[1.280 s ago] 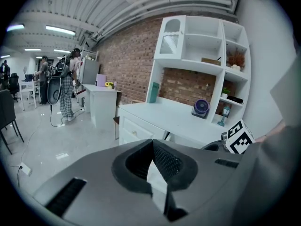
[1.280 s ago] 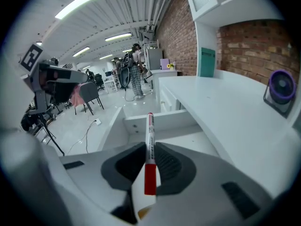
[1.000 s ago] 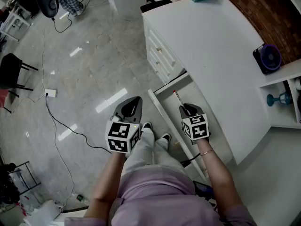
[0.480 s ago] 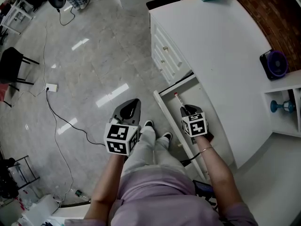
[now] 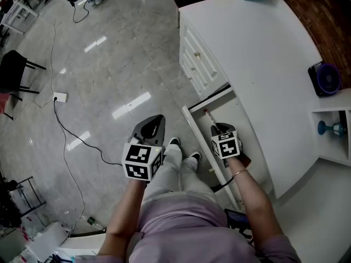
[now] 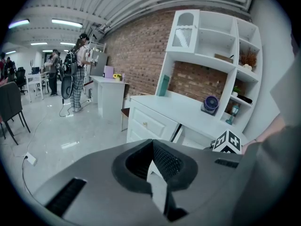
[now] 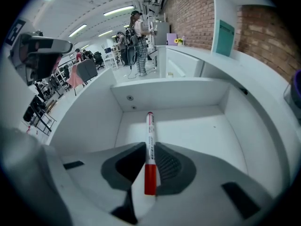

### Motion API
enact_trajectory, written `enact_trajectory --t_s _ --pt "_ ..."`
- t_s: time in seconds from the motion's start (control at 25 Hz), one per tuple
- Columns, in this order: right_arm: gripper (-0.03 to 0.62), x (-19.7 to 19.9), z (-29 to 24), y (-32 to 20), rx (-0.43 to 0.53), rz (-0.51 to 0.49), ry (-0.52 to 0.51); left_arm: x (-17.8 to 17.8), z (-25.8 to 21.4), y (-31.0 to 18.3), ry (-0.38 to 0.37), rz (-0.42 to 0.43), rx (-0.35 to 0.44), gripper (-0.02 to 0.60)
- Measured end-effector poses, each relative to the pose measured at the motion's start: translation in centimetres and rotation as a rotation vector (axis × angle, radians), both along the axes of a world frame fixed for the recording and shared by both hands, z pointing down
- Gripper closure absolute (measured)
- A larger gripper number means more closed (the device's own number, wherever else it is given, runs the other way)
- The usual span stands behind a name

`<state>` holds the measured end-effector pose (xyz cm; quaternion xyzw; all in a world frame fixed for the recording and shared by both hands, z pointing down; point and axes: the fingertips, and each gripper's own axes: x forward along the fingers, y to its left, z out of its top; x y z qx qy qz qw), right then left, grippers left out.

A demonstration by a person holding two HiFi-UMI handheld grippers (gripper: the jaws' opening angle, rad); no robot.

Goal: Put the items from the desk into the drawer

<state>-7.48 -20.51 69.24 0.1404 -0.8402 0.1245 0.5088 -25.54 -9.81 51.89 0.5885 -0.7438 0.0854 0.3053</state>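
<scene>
A glossy grey tiled floor (image 5: 109, 53) is mirroring the ceiling's strip lights (image 6: 70, 21). A red brick wall (image 6: 136, 46) is running behind a white shelving unit (image 6: 214, 46), which is standing over the long white surface (image 5: 263, 48). A black chair (image 5: 13, 78) is standing at the left. A black cable (image 5: 61, 133) is trailing across the floor from a white socket (image 5: 59, 97).

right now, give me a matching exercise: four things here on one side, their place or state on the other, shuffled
1 marker
2 left gripper
3 purple fan
4 drawer

a pulled open
b on the desk top
c shut, empty, above the floor
d clamped in the right gripper

Pairs: 1-d, 2-c, 3-b, 4-a
</scene>
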Motion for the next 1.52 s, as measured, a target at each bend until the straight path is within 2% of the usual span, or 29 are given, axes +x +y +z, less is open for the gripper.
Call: enact_trajectory --t_s 0.96,1.28,1.52 --pt "0.522 -0.2 1.9 -0.4 -0.002 -0.001 0.039 -0.7 0.4 -0.7 0.005 0.005 -0.012 0.581" --pt "0.487 -0.1 1.6 -0.2 -0.021 0.019 0.014 -0.5 0.0 -0.2 -0.011 0.007 -0.016 0.581" --pt "0.488 0.0 -0.2 -0.5 -0.009 0.051 -0.052 0.1 0.0 -0.2 -0.015 0.019 -0.014 0.581"
